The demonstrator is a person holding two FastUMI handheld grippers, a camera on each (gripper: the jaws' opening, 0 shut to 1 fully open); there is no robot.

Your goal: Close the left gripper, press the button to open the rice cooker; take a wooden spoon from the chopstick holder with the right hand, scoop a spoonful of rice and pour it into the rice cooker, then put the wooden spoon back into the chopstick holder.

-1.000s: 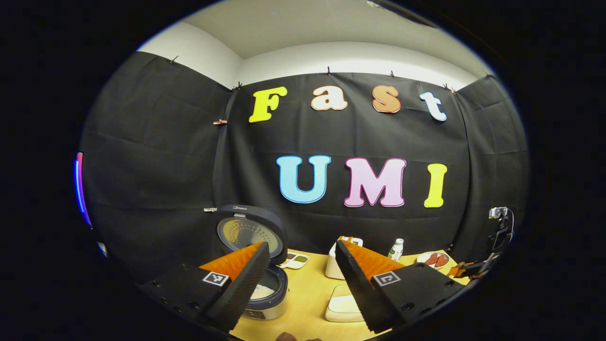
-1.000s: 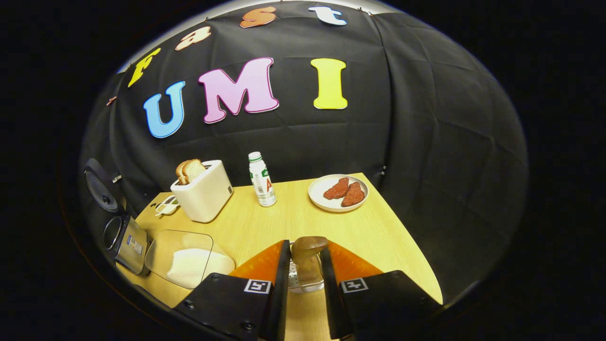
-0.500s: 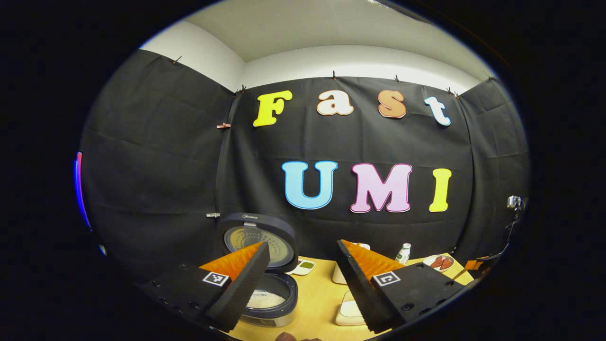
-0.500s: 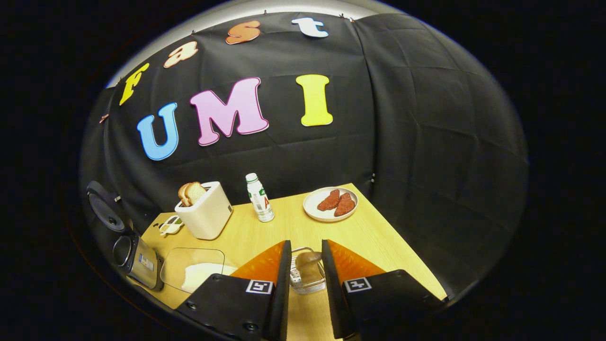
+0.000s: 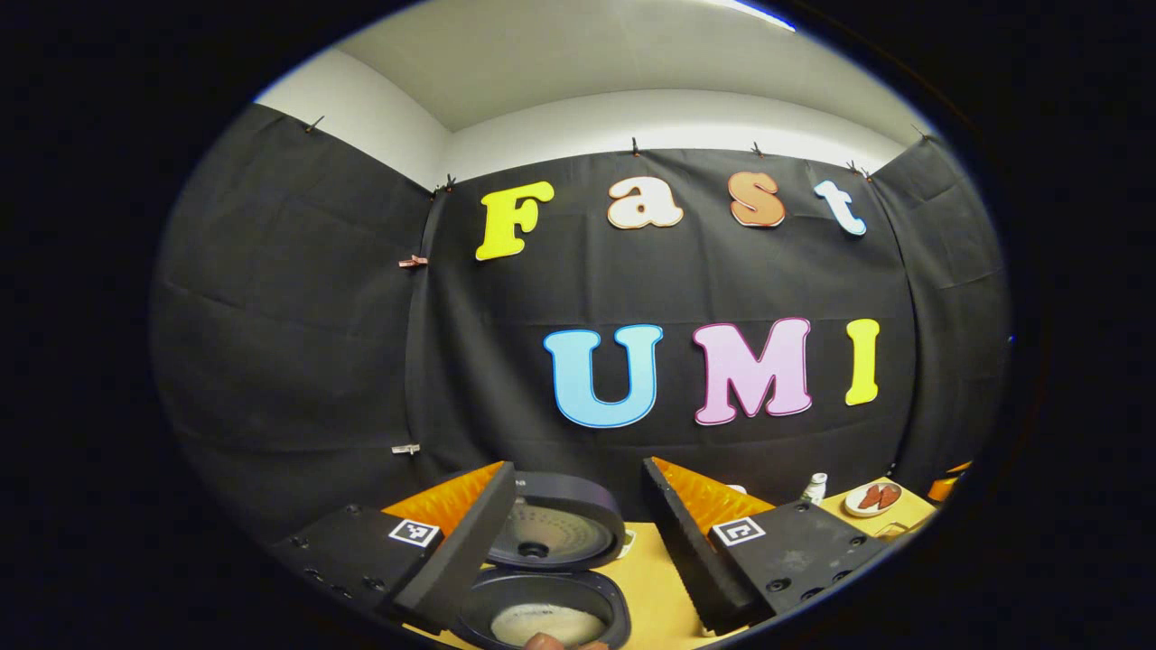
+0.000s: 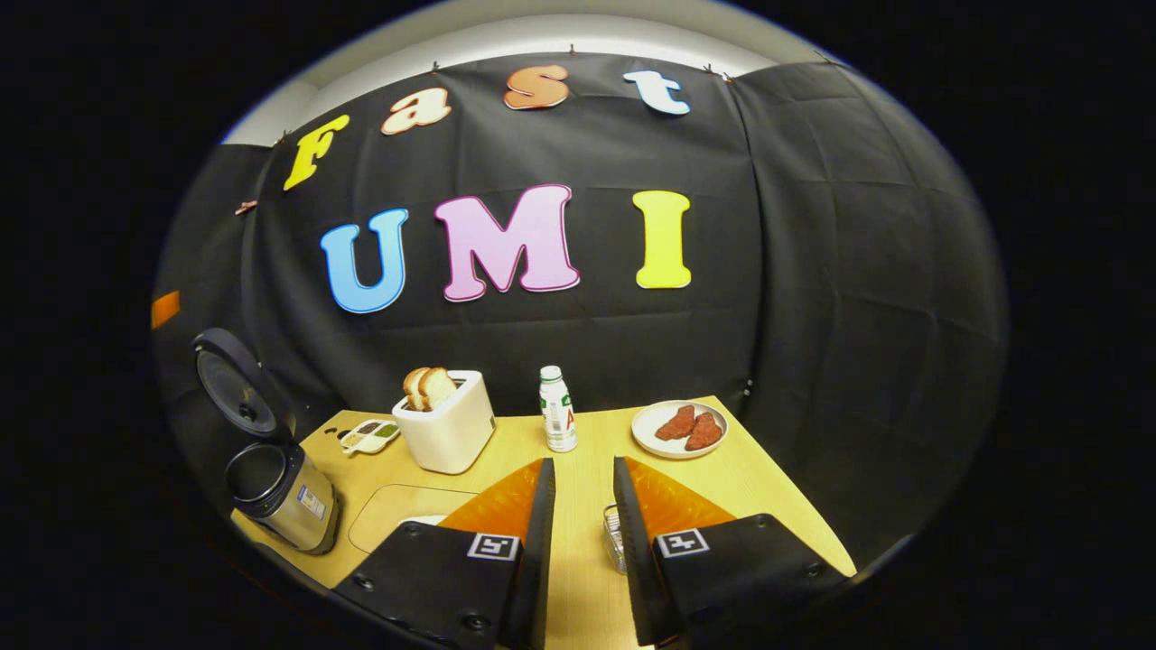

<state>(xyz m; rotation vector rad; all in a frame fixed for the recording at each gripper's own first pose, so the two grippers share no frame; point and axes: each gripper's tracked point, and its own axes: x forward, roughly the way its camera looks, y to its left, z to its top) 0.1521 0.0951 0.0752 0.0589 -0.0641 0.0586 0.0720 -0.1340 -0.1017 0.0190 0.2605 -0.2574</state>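
Observation:
The rice cooker [image 5: 542, 578] stands open just below my left gripper [image 5: 576, 469], its lid [image 5: 560, 533] raised and white rice [image 5: 546, 623] in the pot. That gripper is open and holds nothing. In the right gripper view the same cooker [image 6: 284, 496] sits at the table's left edge with its lid [image 6: 233, 384] up. My right gripper [image 6: 582, 462] is open by a narrow gap with nothing in it. The wire chopstick holder [image 6: 613, 540] peeks out beside its right finger, mostly hidden.
On the wooden table [image 6: 578, 487] stand a white toaster [image 6: 447, 431] with bread, a small bottle [image 6: 558, 408], a plate of red meat [image 6: 679, 429] and a sauce dish [image 6: 368, 436]. A clear rice container [image 6: 402, 519] lies front left. Black cloth walls close in behind.
My right gripper has drawn back from the chopstick holder, leaving the wooden spoon there. The left gripper has swung so that the open cooker now lies between its fingers.

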